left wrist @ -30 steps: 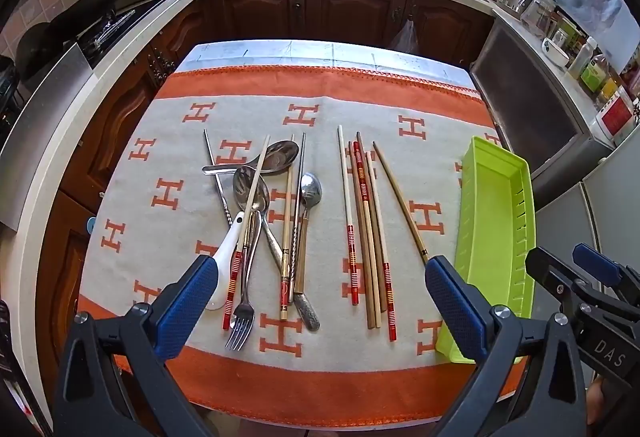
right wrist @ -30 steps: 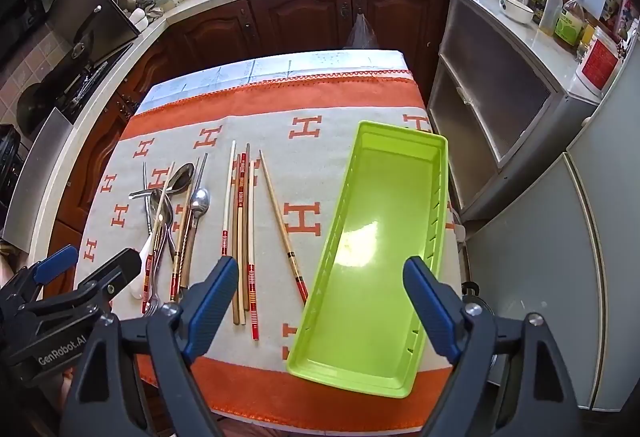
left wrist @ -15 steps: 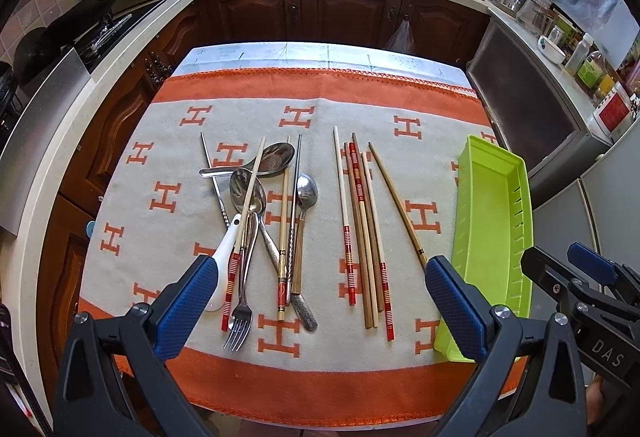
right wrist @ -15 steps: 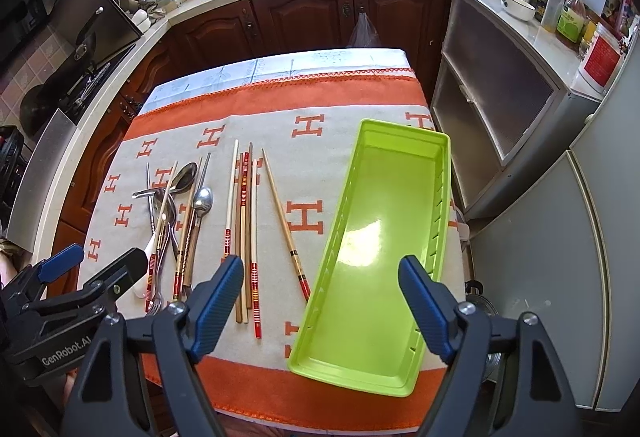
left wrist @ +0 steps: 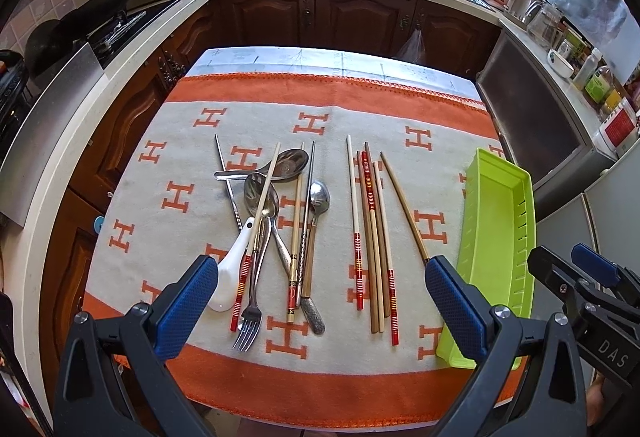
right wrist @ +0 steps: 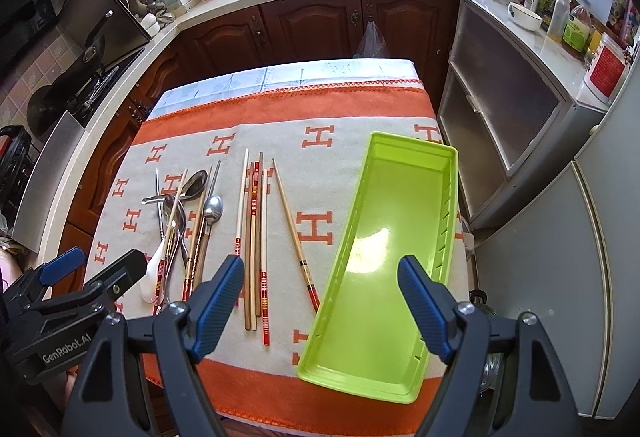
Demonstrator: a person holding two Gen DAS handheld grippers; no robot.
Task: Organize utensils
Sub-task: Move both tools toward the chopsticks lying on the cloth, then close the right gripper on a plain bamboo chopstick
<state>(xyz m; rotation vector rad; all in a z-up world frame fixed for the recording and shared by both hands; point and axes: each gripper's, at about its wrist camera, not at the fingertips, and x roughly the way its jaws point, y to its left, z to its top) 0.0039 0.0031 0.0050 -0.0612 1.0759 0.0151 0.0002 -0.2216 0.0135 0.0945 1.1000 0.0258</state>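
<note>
Green tray [right wrist: 384, 257] at the cloth's [right wrist: 320, 109] right edge, holding nothing. Chopsticks [left wrist: 372, 233] beside it; spoons and fork [left wrist: 246, 329] heaped further left, overlapping, hard to count. Left gripper [left wrist: 320, 301] and right gripper [right wrist: 320, 297] spread wide, gripping nothing.

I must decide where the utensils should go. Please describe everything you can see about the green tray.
The green tray is a long, narrow rectangular bin of glossy lime plastic, with low walls, a flared rim and a row of small slots along each long wall. It holds nothing. It lies flat on the orange-and-cream cloth at the table's right side, its near end reaching the orange border. A lone chopstick lies left of it; whether its red tip touches the tray is unclear. Neither gripper touches it.
</note>
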